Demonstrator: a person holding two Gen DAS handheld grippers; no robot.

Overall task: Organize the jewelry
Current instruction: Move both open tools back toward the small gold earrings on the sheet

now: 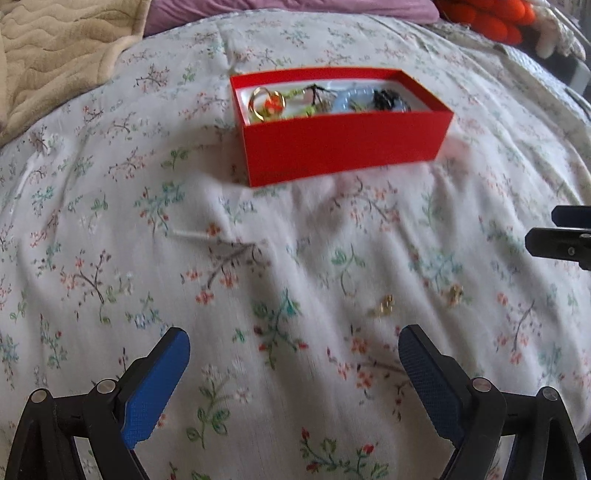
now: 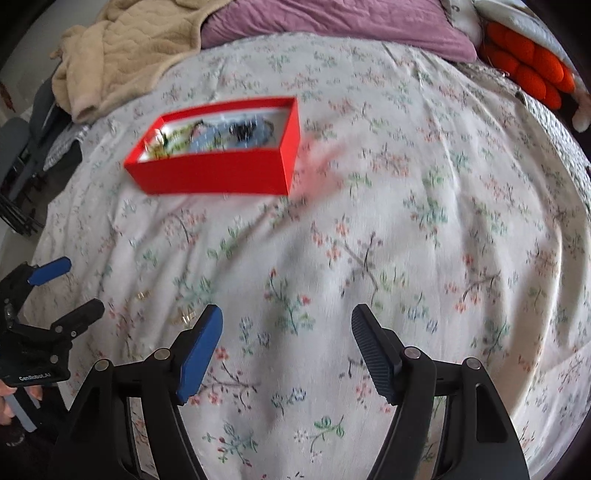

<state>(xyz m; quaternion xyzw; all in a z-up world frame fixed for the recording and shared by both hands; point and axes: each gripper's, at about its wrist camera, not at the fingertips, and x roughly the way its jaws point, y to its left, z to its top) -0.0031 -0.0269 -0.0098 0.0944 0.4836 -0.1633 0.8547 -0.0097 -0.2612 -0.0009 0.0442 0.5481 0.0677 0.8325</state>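
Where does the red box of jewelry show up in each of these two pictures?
Left wrist view: the red box sits upper centre, on the flowered bedspread.
Right wrist view: the red box lies upper left, on the same bedspread.
Shared landmark: the purple pillow at the top edge, beyond the box.

Soft, even daylight is filling both views, casting only faint shadows in the folds of the floral bedspread (image 1: 295, 258). Motion blur is smearing its print and the red box (image 1: 343, 140). Fisheye distortion is bulging the bed and darkening the right-wrist corners.
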